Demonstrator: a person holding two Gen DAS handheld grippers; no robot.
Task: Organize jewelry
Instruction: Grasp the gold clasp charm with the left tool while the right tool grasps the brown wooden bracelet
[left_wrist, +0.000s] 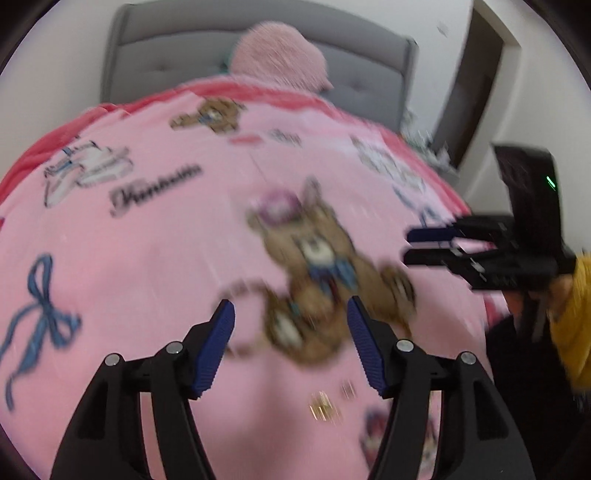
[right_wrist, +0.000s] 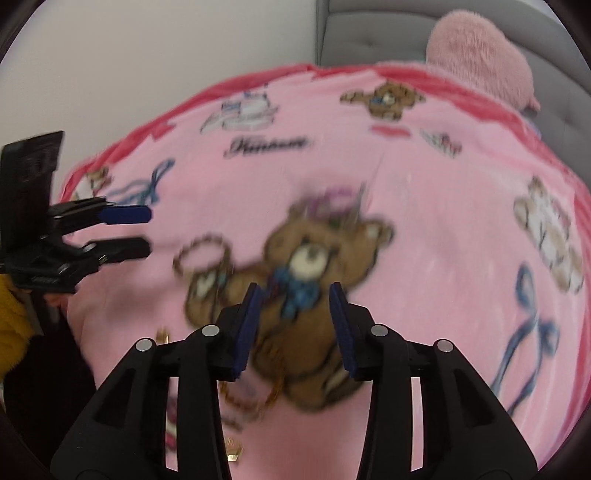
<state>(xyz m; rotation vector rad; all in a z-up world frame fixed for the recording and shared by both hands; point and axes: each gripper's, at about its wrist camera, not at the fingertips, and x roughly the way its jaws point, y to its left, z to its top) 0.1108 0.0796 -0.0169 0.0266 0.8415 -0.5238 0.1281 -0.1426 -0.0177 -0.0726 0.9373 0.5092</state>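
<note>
A dark cursive word (left_wrist: 157, 190) is printed on the soft pink fleece blanket (left_wrist: 147, 258) that covers the bed, but the blur leaves it unreadable. The blanket also carries printed brown teddy bears (right_wrist: 314, 266), blue ribbon bows (left_wrist: 40, 306) and a red border.

The left gripper (left_wrist: 291, 321), black plastic with ribbed blue pads (left_wrist: 218, 347), has its jaws well apart above the blanket, with nothing between them. The right gripper (right_wrist: 293, 308), of the same make, has its jaws parted more narrowly; they hold nothing, and only the bear print shows in the gap. In the left wrist view the right gripper reaches in from the right edge, held by a hand in a mustard-yellow knit sleeve (left_wrist: 576, 321).

Small gold-coloured jewelry pieces (left_wrist: 325, 406) lie on the blanket just below and between the left gripper's fingers, too smeared to tell their kind. In the right wrist view more gold bits (right_wrist: 233, 448) lie near the bottom edge, and a thin gold loop (right_wrist: 275, 391) lies on the bear print.

A fluffy pink cushion (right_wrist: 480, 55) leans on the grey tufted fabric headboard (left_wrist: 155, 62).
</note>
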